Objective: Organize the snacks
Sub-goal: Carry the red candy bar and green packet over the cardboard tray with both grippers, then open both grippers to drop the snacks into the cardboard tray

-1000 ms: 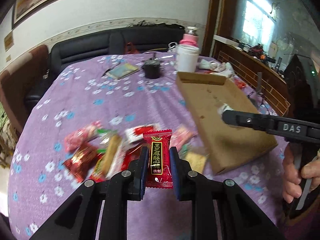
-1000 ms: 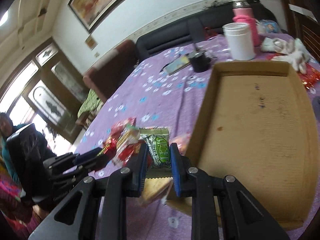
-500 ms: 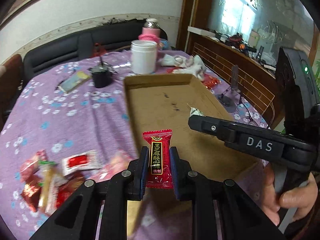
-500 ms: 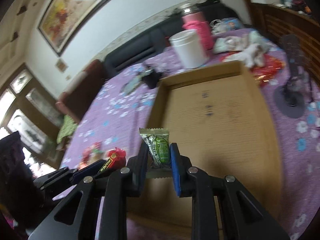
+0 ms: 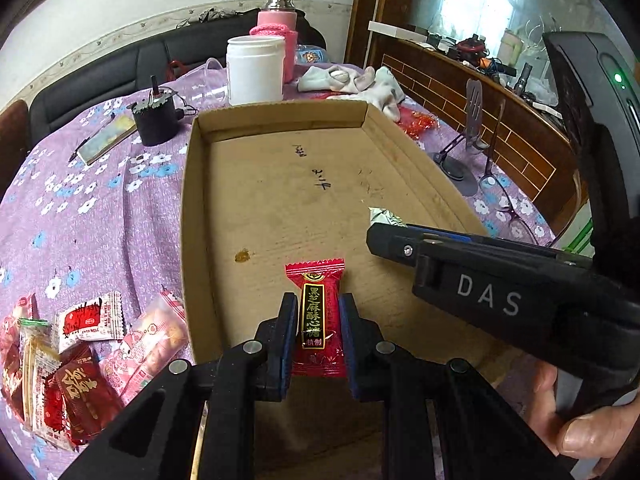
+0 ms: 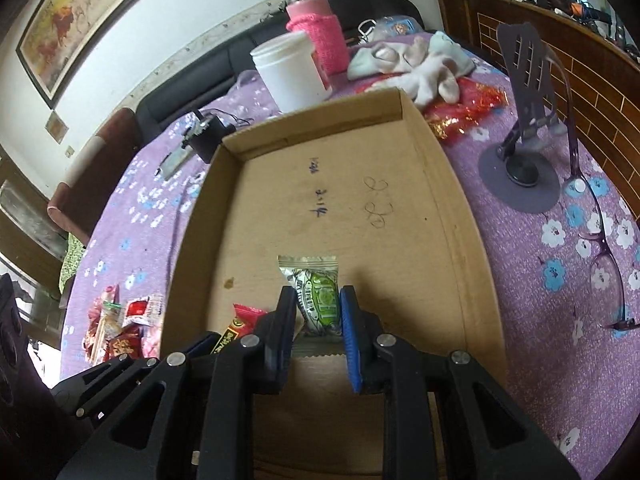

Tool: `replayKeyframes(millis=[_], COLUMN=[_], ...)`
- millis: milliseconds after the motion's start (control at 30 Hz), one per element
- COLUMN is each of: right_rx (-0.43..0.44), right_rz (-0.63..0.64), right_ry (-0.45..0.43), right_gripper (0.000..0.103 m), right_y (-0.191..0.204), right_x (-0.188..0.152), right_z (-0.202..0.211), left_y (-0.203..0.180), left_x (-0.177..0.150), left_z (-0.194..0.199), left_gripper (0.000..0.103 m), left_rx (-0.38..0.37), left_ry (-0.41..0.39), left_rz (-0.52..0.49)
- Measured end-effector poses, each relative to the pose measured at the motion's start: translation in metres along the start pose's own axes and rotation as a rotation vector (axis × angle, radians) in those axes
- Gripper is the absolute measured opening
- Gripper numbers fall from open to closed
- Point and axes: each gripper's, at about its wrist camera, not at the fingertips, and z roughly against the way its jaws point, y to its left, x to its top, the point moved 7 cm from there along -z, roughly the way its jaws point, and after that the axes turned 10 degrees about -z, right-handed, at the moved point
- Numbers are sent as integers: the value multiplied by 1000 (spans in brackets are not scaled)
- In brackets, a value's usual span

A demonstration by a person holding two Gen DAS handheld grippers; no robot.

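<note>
Over the near end of the box (image 5: 280, 208), both grippers point steeply down, each carrying one sweet. The left gripper (image 5: 316, 340) is clenched on a red sweet (image 5: 319, 316), pinched by its long sides so that the wrapper stands upright between the pads. The right gripper (image 6: 318, 322) grips a green sweet (image 6: 316, 292) the same way. Holding them above the bare cardboard floor looks like the lead-up to dropping both inside, which I judge to be the step in hand; nothing lies in the box yet apart from a small stain.

A second ago both grippers hung over the pile (image 5: 80, 360) of snacks on the purple cloth (image 5: 100, 200), left of the box. Since then they have swung across its left wall and sunk a little, side by side. Their grips have not changed. The pile stays put on the cloth.
</note>
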Motion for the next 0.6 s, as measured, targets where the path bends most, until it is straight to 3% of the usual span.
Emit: replayKeyframes(millis=[600], right_rx=[-24], right_rz=[-13], right_ry=[8], right_gripper=[22], right_y=[-1], right_x=[1], right_z=[-4], left_y=[-1], left_x=[-4], left_z=[0], left_gripper=[21], left_rx=[-5], left_ry=[14], left_rz=[1])
